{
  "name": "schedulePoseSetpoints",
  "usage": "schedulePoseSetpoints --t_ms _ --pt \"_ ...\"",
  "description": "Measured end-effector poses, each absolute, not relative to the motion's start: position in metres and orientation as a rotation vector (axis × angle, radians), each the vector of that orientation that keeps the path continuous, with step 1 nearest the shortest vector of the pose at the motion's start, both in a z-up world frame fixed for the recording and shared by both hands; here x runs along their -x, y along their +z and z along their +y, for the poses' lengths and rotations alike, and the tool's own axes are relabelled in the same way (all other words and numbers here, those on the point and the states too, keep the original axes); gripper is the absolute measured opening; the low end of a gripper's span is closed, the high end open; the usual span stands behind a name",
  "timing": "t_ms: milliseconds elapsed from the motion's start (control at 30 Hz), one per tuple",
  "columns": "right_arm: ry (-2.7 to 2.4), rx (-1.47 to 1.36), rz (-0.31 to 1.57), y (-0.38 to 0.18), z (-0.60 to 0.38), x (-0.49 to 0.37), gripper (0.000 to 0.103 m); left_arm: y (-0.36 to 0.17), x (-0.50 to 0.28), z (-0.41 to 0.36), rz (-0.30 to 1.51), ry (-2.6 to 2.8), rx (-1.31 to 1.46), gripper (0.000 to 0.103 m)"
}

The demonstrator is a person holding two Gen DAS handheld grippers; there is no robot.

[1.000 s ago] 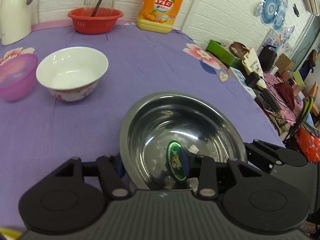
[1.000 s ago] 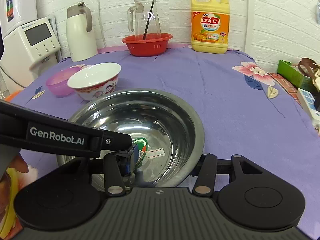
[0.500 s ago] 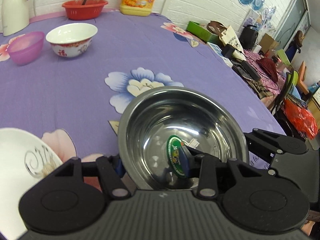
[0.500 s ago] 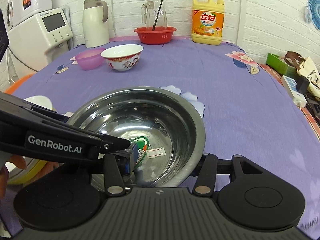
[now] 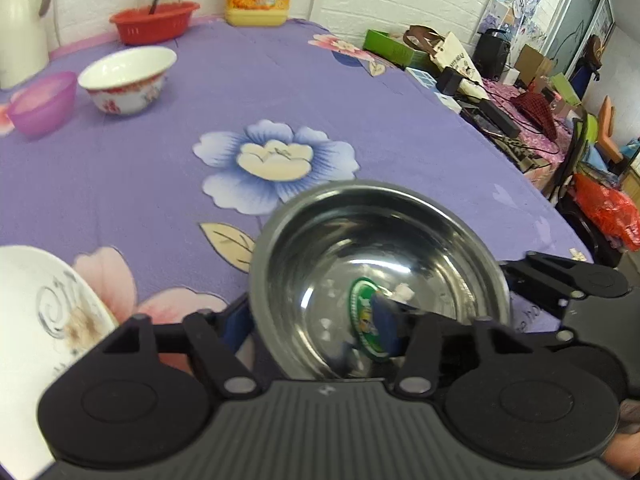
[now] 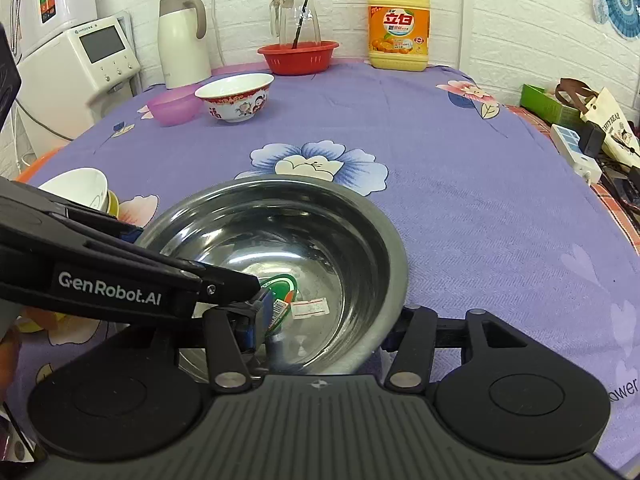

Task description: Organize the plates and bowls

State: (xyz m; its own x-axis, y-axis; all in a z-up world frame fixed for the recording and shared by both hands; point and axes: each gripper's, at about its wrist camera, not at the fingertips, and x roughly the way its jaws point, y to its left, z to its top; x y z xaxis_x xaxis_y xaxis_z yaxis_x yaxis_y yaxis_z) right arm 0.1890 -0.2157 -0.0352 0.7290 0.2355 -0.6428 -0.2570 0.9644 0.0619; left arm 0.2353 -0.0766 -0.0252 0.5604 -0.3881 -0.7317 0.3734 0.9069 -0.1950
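Observation:
A steel bowl [image 5: 400,240] [image 6: 352,240] with a green sticker inside sits on the purple flowered cloth near the table's front. My left gripper [image 5: 310,324] straddles its near-left rim, one finger outside and one inside. Its jaws are opening and the pads stand off the wall. My right gripper [image 6: 324,326] straddles the near-right rim the same way, its jaws also opening and clear of the metal. A white and red ceramic bowl [image 6: 234,96] and a pink plastic bowl [image 6: 174,106] stand far back left. A white plate [image 5: 36,320] lies at the near left.
A red basket [image 6: 298,56] with a glass jug, a yellow detergent bottle [image 6: 398,32] and a white thermos [image 6: 182,40] line the back wall. A white bowl [image 6: 80,192] sits at the left edge. Boxes and cables crowd the floor beyond the table's right edge [image 6: 600,184].
Both grippers drew the steel bowl back toward the table's front, away from the ceramic bowl. Their jaws then spread apart off the rim.

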Motion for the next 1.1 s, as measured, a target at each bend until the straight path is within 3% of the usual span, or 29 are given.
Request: schedulePoseSetpoints --t_ms 67,500,767,933,1100 --pt "0.259 0.004 0.697 -0.032 -0.224 -0.187 0.103 -0.016 -0.233 -0.071 0.840 -0.428 0.017 0.078" --pt "0.292 -0.150 0.658 0.007 -0.253 -0.208 0.103 0.044 -0.261 0.014 0.697 -0.280 0.099 0.079" --pt "0.361 -0.092 0.683 0.038 -0.217 -0.280 0.103 0.035 -0.306 0.079 0.722 -0.176 0.233 0.079" --pt "0.391 0.115 0.693 0.043 -0.179 -0.322 0.103 0.020 -0.331 0.091 0.750 -0.163 0.254 0.079" --pt "0.436 0.121 0.715 0.039 -0.164 -0.352 0.103 0.003 -0.355 0.089 0.791 -0.166 0.250 0.079"
